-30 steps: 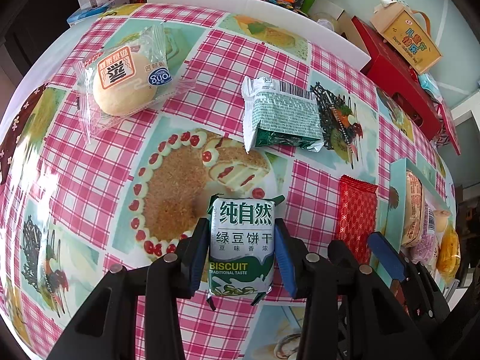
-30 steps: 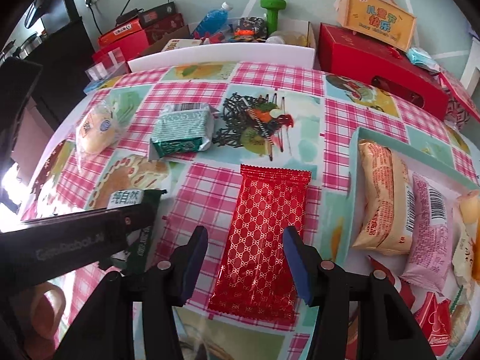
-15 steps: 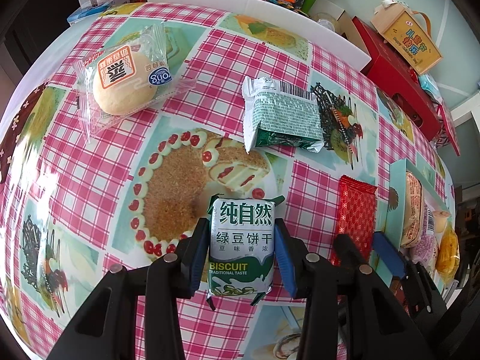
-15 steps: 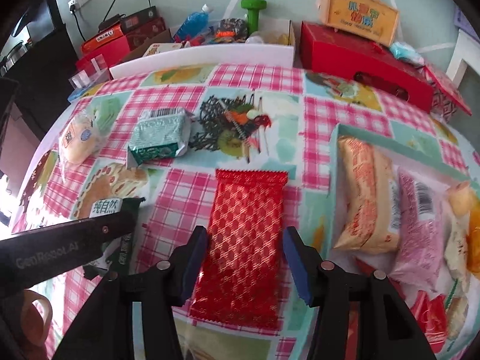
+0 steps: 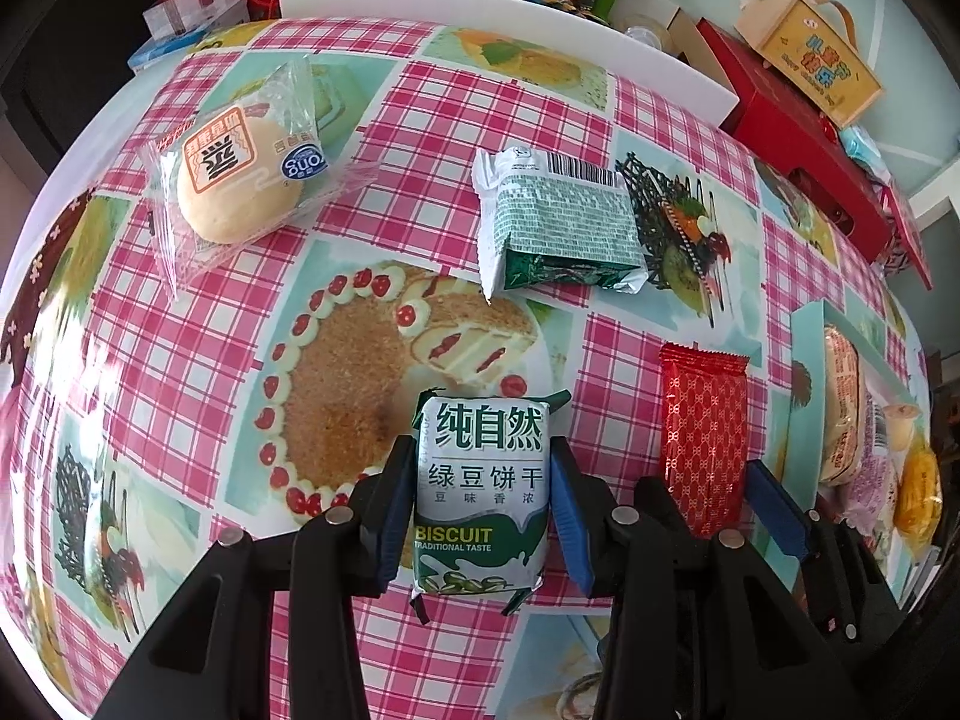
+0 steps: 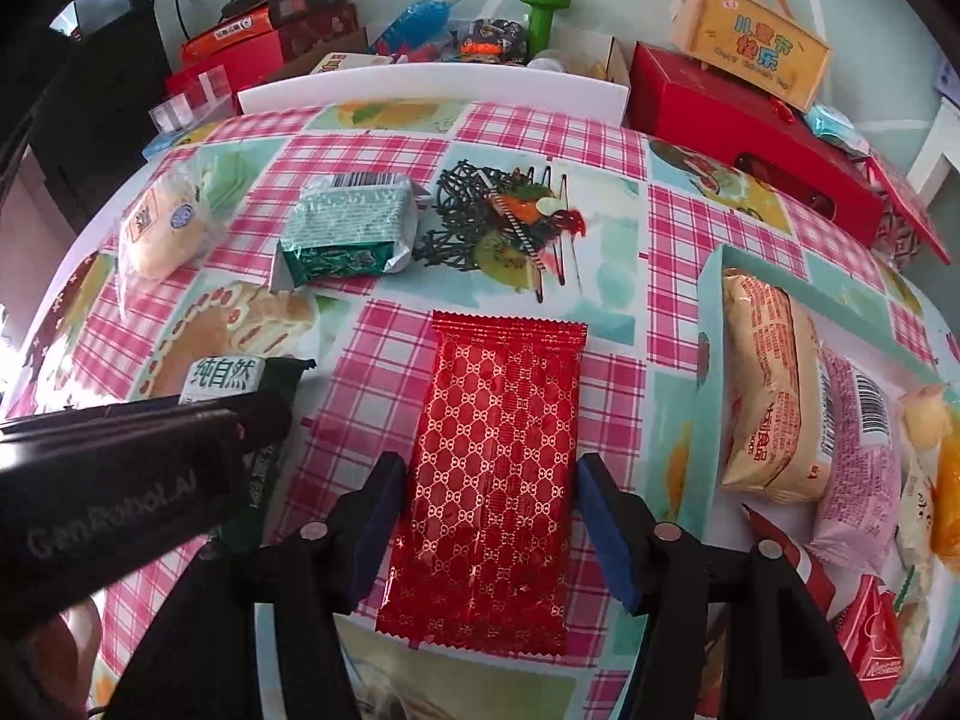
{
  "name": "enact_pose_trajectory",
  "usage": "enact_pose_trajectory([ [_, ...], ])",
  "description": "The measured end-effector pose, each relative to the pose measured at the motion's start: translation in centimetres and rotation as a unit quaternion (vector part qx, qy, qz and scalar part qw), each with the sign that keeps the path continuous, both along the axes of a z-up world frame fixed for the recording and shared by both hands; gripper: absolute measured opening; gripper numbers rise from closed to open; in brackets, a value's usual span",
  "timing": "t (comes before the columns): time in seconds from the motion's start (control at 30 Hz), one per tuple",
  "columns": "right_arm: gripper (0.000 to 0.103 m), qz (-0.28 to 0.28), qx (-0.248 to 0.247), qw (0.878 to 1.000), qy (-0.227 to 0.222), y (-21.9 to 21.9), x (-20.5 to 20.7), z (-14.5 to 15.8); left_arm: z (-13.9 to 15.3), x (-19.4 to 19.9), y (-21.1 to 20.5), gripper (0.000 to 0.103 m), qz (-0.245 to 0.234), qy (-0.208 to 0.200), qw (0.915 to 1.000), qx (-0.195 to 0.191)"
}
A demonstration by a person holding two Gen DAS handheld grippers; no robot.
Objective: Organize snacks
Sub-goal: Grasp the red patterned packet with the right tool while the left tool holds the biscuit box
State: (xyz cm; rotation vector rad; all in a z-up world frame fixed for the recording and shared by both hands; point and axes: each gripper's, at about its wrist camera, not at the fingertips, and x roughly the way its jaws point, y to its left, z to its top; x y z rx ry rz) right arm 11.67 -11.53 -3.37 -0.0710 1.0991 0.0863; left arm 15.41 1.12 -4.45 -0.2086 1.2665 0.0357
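Note:
My left gripper (image 5: 480, 510) is shut on a green and white biscuit pack (image 5: 483, 492), with a pad against each side; the pack also shows in the right wrist view (image 6: 225, 375). My right gripper (image 6: 489, 516) is open, its jaws on either side of a red patterned snack packet (image 6: 498, 468) lying flat on the checked tablecloth; the packet also shows in the left wrist view (image 5: 705, 444). A light teal tray (image 6: 711, 324) at the right holds several wrapped snacks.
A green foil pack (image 5: 561, 222) and a wrapped round bun (image 5: 240, 180) lie farther back on the tablecloth. Red boxes (image 6: 750, 126), a yellow gift box (image 6: 756, 48), a green dumbbell (image 6: 543, 6) and a white board (image 6: 432, 81) stand behind the table.
The right gripper has moved forward over the red packet, which now lies deeper between its open jaws. The left gripper and its biscuit pack have not moved.

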Motion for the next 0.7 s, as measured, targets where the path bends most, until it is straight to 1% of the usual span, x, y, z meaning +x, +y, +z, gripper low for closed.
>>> enact_pose_trajectory([
  [0.13,0.062,-0.004,0.001,1.0,-0.003,0.02,0.08,0.02,0.02,0.03,-0.42,0.044,-0.005,0.001,0.9999,0.011],
  [0.2,0.06,-0.009,0.002,1.0,-0.005,-0.07,0.05,0.04,0.02,0.03,-0.53,0.044,-0.005,0.002,0.9999,0.013],
  [0.27,0.055,-0.012,0.0,1.0,-0.006,-0.13,-0.11,0.13,0.01,0.17,-0.53,0.044,-0.003,0.003,0.9999,0.013],
  [0.57,0.05,-0.024,0.004,1.0,-0.002,-0.54,-0.02,0.25,0.18,0.22,-0.11,0.042,0.001,0.002,0.9999,0.014],
  [0.7,0.049,-0.027,0.006,1.0,-0.002,-0.75,-0.07,0.41,0.53,0.07,0.05,0.042,0.004,0.0,1.0,0.006],
])
